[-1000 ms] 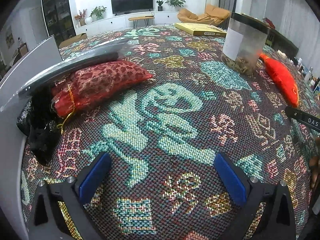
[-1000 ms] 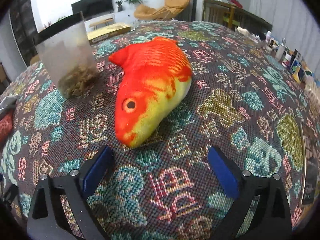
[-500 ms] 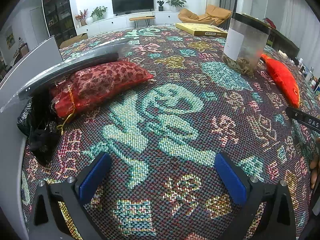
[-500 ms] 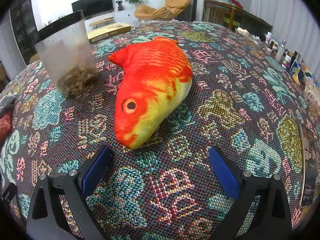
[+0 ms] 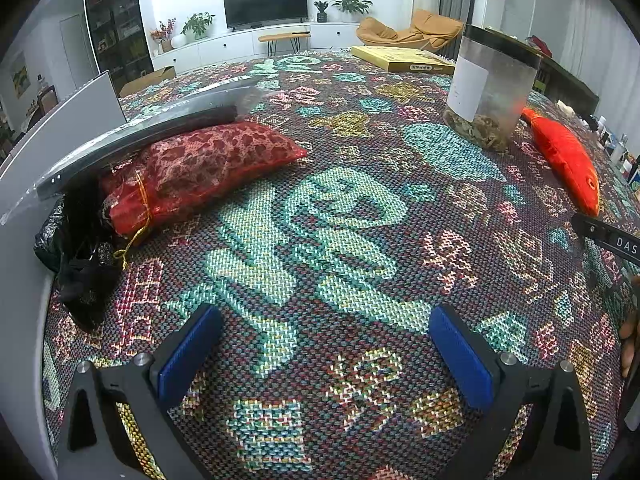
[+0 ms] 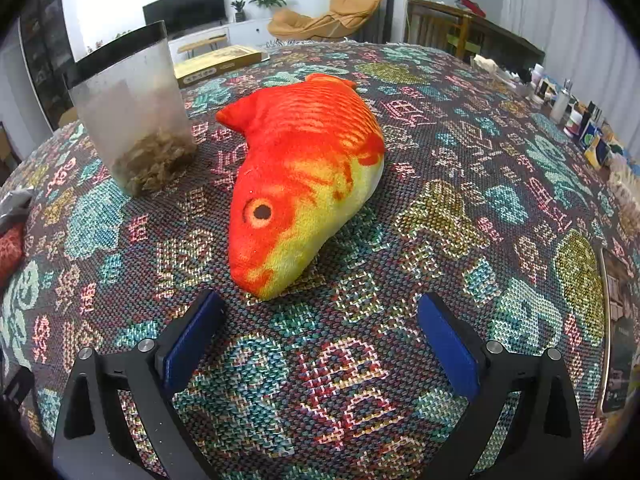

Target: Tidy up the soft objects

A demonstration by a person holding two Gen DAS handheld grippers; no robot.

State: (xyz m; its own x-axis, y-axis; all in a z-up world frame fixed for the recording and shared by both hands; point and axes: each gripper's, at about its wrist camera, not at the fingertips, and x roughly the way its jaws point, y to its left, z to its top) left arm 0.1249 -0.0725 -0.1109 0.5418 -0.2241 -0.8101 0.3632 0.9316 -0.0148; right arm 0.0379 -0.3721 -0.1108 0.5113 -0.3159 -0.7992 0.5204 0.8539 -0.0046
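An orange and yellow plush fish (image 6: 304,176) lies on the patterned tablecloth, its head pointing at my right gripper (image 6: 318,338), which is open and empty just short of its nose. The fish also shows in the left wrist view (image 5: 568,164) at the far right. A red mesh pouch (image 5: 196,168) with a gold tie lies at the left, next to a black soft bundle (image 5: 80,256). My left gripper (image 5: 324,348) is open and empty over the cloth, well short of the pouch.
A clear canister (image 6: 132,116) with dried bits stands left of the fish; it also shows in the left wrist view (image 5: 490,92). A flat yellow box (image 5: 400,60) lies at the back. A grey plastic sleeve (image 5: 152,128) rests over the pouch. Small bottles (image 6: 576,116) line the right edge.
My right gripper has moved slightly closer to the fish's head. The left gripper has barely moved.
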